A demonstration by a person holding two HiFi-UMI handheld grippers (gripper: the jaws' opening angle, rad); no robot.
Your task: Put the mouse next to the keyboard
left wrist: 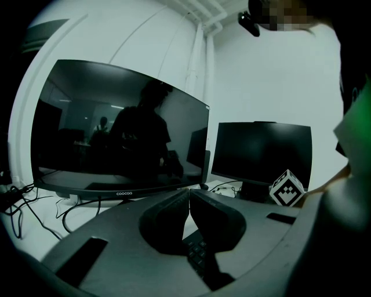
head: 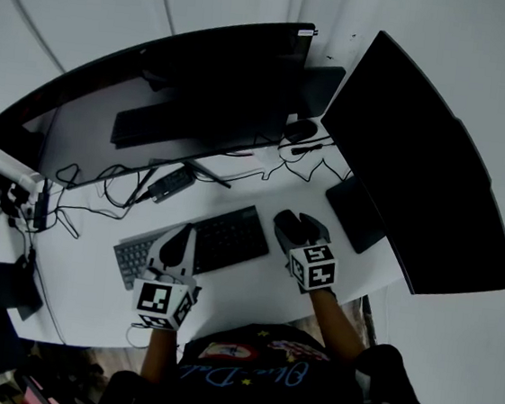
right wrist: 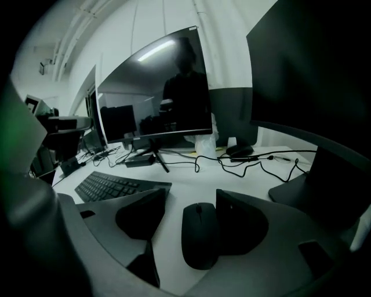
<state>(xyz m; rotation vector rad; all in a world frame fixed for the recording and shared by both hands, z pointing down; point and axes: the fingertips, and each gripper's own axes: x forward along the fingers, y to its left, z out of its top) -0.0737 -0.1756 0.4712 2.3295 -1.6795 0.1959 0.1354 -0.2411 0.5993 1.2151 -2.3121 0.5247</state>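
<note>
Jaws of the right gripper [right wrist: 191, 196] stand apart around a black computer mouse [right wrist: 200, 235], which lies on the white desk [right wrist: 243, 177] against the right-hand jaw. A dark flat keyboard [right wrist: 113, 187] lies near, to the mouse's left. Above it the left gripper [left wrist: 189, 194] hovers, pressed together and empty. Beyond stand a curved black monitor [head: 184, 89] and a second black monitor [head: 420, 161].

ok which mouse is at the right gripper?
The near mouse, inside the open right gripper; the other mouse sits back by the curved monitor.
</note>
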